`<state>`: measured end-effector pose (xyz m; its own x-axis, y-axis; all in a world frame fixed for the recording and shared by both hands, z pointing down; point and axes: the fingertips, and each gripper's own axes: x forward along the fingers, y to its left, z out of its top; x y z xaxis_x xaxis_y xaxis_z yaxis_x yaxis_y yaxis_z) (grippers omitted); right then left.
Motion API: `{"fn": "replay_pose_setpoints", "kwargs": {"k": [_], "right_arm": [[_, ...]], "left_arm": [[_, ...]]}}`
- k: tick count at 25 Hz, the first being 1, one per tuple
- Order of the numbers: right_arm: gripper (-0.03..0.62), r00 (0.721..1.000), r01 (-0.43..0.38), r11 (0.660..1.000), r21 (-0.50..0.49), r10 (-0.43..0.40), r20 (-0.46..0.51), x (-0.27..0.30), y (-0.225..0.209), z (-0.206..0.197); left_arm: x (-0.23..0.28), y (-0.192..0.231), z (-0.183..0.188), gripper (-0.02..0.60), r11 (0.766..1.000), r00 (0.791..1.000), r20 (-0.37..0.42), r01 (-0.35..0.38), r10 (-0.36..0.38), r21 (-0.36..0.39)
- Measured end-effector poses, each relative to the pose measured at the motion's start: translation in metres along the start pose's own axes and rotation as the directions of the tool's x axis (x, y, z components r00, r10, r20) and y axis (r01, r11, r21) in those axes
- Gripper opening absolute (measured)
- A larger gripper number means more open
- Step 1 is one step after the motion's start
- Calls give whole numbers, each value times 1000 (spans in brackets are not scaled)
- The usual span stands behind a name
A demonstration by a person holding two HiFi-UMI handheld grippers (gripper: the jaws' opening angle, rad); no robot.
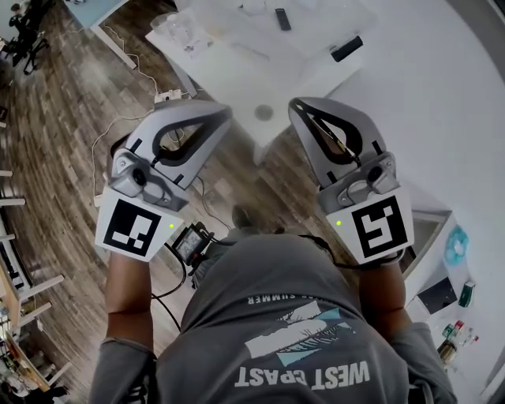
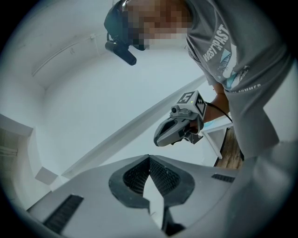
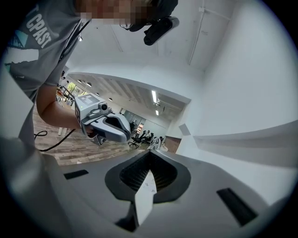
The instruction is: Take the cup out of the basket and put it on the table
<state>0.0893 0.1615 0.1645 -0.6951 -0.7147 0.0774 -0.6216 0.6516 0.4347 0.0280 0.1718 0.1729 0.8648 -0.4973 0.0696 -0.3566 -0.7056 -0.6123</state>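
Nothing has begun. The person holds the left gripper (image 1: 226, 115) and right gripper (image 1: 293, 106) up in front, fingers clenched on nothing. No cup or basket shows in any view. A white desk (image 1: 260, 79) lies at twelve o'clock. I'd say the next move is to find the basket and spread the fingers.

Wood-plank floor (image 1: 67, 110) runs down the left of the head view; a white cable (image 1: 118, 126) trails over it to a power strip (image 1: 169, 96) beside the table's near-left corner; the table (image 1: 237, 67) is white, with two dark flat objects (image 1: 282, 19) towards its far edge; a plain white wall (image 1: 442, 102) fills the right side; low on the right, bottles (image 1: 456, 335) stand by a white unit; dark office chairs (image 1: 24, 39) sit far left; in the right gripper view, strip lights (image 3: 153, 96) glow on the ceiling of an open office beyond.
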Motion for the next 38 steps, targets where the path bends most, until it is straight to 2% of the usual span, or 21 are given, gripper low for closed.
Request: {"fn": "replay_pose_setpoints", "kwargs": {"k": [5, 11, 14, 23, 30, 38], "right_arm": [[12, 999, 40, 999, -2, -40, -9, 19, -14, 1], [12, 999, 34, 999, -1, -34, -9, 30, -38, -11], [12, 1000, 12, 1000, 16, -13, 13, 36, -52, -20], [12, 994, -77, 996, 39, 74, 74, 44, -106, -44], [12, 987, -136, 989, 63, 129, 97, 50, -121, -57], [12, 990, -120, 991, 60, 115, 86, 83, -137, -62]], "left_arm": [[2, 17, -18, 9, 1000, 1000, 19, 8, -8, -18], [22, 28, -29, 9, 1000, 1000, 13, 3, -3, -22], [36, 35, -36, 9, 999, 1000, -22, -19, 18, -39], [94, 49, -35, 9, 997, 993, -99, -71, 69, -21], [111, 49, -42, 9, 994, 983, -153, -106, 99, -38], [119, 78, -67, 9, 995, 987, -137, -94, 88, -41]]}}
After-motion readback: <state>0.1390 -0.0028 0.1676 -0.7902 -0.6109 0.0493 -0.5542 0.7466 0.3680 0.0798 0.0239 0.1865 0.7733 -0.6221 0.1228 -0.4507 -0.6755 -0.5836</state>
